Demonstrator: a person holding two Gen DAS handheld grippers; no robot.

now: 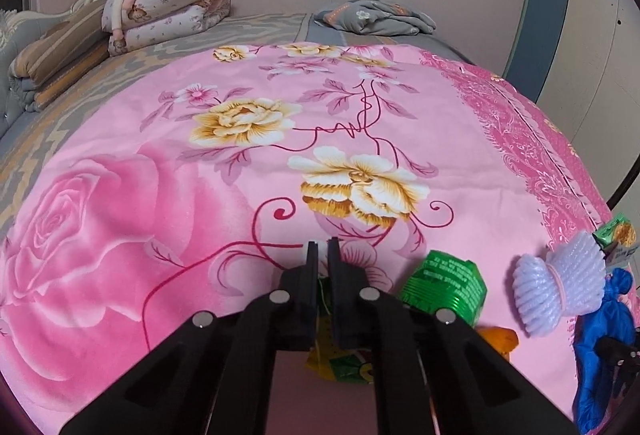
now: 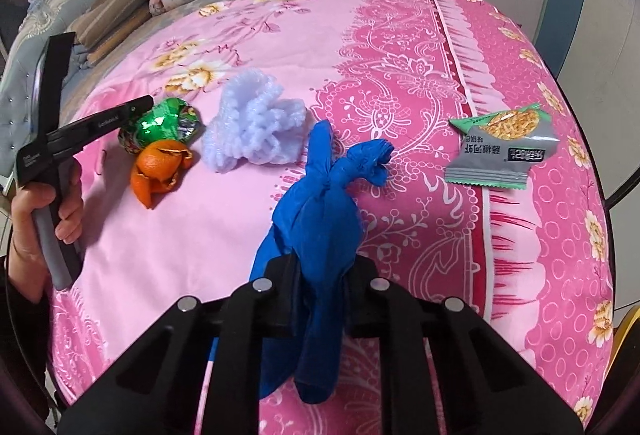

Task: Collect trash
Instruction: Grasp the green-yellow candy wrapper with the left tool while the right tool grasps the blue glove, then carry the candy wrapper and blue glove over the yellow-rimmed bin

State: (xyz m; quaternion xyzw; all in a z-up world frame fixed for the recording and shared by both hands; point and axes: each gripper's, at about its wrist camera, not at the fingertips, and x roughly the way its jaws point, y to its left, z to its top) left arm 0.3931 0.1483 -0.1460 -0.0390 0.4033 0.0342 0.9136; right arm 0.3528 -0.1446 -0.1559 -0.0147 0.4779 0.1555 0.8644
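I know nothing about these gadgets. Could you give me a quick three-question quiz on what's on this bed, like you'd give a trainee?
1. True or false: in the right wrist view, the snack packet lies to the left of the blue bag.
2. What are the right fingers clamped on? A) a bottle B) the blue bag C) a pillow
3. Which item lies between the orange peel and the blue bag?

Key: 1. False, it lies to the right. 2. B. 3. The foam net.
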